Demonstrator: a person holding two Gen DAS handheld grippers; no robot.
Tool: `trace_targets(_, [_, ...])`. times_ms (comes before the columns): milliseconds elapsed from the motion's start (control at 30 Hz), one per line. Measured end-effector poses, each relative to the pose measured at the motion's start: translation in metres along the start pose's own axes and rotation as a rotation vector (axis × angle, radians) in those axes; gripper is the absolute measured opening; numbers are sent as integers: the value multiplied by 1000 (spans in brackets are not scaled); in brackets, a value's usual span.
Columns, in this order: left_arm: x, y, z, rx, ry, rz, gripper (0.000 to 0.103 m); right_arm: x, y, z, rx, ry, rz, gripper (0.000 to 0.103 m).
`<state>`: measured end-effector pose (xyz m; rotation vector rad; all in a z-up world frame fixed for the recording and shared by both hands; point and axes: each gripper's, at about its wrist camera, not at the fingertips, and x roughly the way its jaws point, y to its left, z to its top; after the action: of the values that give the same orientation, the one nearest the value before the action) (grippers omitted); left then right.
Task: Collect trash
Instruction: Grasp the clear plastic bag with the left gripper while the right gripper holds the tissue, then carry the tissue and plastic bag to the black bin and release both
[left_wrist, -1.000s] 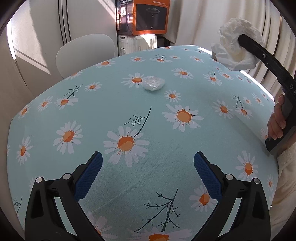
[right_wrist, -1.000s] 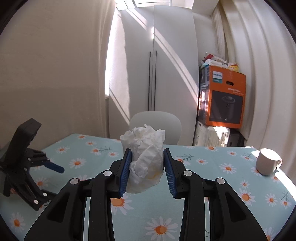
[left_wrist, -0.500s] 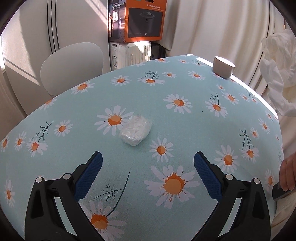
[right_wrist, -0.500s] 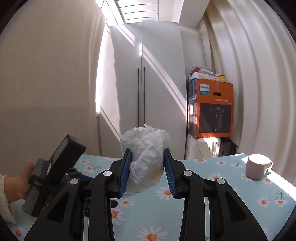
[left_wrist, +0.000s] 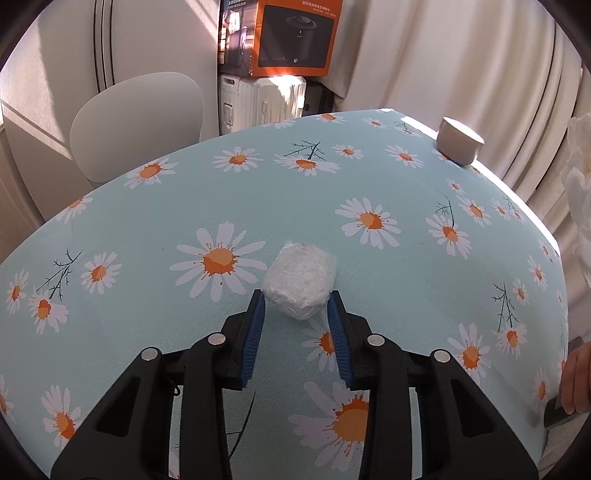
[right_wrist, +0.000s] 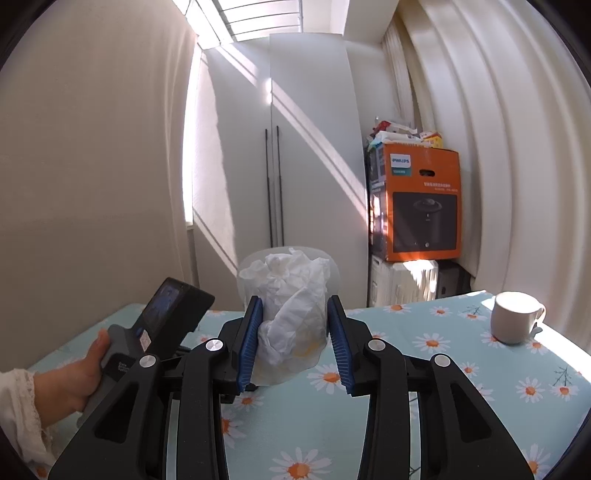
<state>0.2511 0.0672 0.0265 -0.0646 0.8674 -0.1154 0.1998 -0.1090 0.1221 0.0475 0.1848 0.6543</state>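
Left gripper (left_wrist: 296, 302): as its pads touched the plastic wad (left_wrist: 300, 285), it gripped only the near edge.
Right gripper (right_wrist: 294, 308): it held the tissue (right_wrist: 291, 314).
Risk: the wad could slip forward.

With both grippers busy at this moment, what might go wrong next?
1. The left gripper pinches the plastic wad only at its near end with the pad tips, so it may slip out on lifting.
2. The crumpled tissue in the right gripper bulges loosely above the pads; a loose part might snag or tear while carried.
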Motion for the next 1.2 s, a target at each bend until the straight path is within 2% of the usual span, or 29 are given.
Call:
trace_targets(233, [-35,-15,-14,105,-36,28,36,9,4,-4,-35,32,-15,35])
trace_targets(500, [-101,-34,-43,210,-86,65,36,15,7,-7,-67,60,-15,35])
trace_targets(800, [-159,-61,-92,337,-143,112,36,12,19,-12,-130,70,64,34])
trace_targets(933, [-180,-69,-109,309,-175,156,36,7,24,-10,-71,95,62,33])
trace_targets(1200, [-223,-86,-138,282,-298,164,36,-50,54,-8,9,73,115,33])
